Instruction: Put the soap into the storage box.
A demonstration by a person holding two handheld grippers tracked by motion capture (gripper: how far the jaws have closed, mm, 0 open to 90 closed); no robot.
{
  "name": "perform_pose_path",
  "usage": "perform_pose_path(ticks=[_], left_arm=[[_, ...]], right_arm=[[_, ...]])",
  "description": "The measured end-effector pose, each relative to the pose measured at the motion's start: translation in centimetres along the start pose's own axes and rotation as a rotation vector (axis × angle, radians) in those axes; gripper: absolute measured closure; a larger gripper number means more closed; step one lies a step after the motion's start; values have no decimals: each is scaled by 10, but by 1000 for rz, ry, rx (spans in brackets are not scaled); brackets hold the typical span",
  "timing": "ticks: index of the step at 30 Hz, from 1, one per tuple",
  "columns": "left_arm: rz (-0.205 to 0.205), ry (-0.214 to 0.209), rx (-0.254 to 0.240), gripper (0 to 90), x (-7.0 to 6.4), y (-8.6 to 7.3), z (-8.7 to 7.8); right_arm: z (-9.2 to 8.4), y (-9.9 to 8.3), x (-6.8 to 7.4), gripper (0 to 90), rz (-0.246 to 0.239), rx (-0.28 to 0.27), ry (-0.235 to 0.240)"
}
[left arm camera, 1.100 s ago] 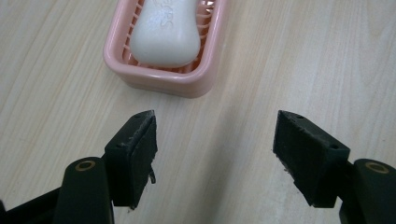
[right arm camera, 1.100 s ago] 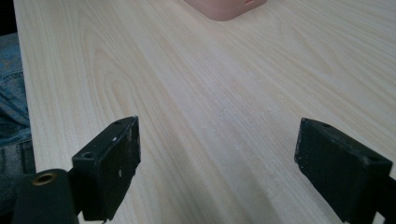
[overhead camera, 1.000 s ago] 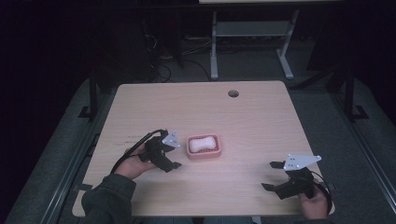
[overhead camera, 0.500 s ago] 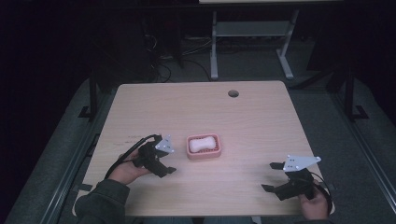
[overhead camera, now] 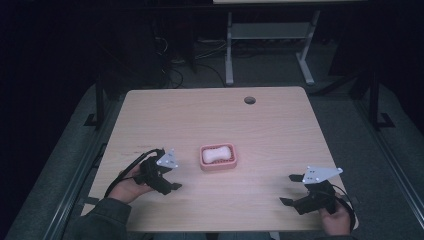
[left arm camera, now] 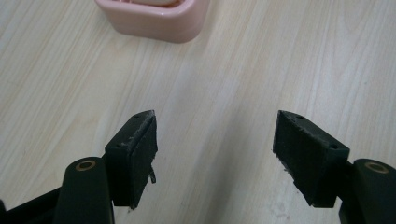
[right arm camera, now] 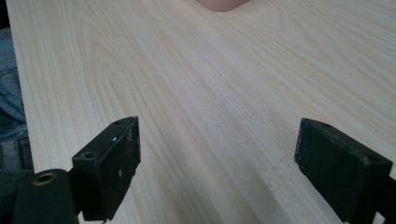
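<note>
A pink soap dish (overhead camera: 218, 156) holding a white bar of soap (overhead camera: 217, 152) sits near the middle of the wooden table (overhead camera: 280, 130). My left gripper (overhead camera: 175, 176) rests low over the table just left of the dish, open and pointing toward it with nothing between its jaws. In the left gripper view the left gripper (left arm camera: 215, 135) has bare wood between its pads, and the dish (left arm camera: 154, 21) lies ahead at the top. My right gripper (overhead camera: 288, 189) is open near the front right edge. The right gripper view shows the right gripper (right arm camera: 217, 140) over bare wood, with a corner of the dish (right arm camera: 219, 4) far ahead.
A round cable hole (overhead camera: 249, 100) sits near the table's far edge. Beyond the table stand the legs of another desk (overhead camera: 230, 50) on dark floor with cables. The person's trouser leg (right arm camera: 9, 93) shows past the table's near edge.
My left gripper has drawn back from the soap dish, to the left and toward the near edge, still open. The right gripper has stayed put.
</note>
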State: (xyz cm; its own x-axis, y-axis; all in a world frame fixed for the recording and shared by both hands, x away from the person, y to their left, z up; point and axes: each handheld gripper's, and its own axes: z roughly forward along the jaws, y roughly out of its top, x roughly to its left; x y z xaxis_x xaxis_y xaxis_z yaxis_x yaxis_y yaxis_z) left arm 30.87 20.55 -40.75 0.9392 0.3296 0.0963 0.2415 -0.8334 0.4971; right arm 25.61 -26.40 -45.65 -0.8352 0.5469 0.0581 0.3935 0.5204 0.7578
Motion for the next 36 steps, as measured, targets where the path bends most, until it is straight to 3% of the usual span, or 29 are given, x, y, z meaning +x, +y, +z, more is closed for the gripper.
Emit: perform_pose_path(ticks=[21,36], left_arm=[[-26,28,-19,301,-12,-29,-13],[-82,61,-42,283,-27,-53,-12]], right_arm=[[1,0,0,141,3,15,-6],[0,0,2,141,14,7,-7]])
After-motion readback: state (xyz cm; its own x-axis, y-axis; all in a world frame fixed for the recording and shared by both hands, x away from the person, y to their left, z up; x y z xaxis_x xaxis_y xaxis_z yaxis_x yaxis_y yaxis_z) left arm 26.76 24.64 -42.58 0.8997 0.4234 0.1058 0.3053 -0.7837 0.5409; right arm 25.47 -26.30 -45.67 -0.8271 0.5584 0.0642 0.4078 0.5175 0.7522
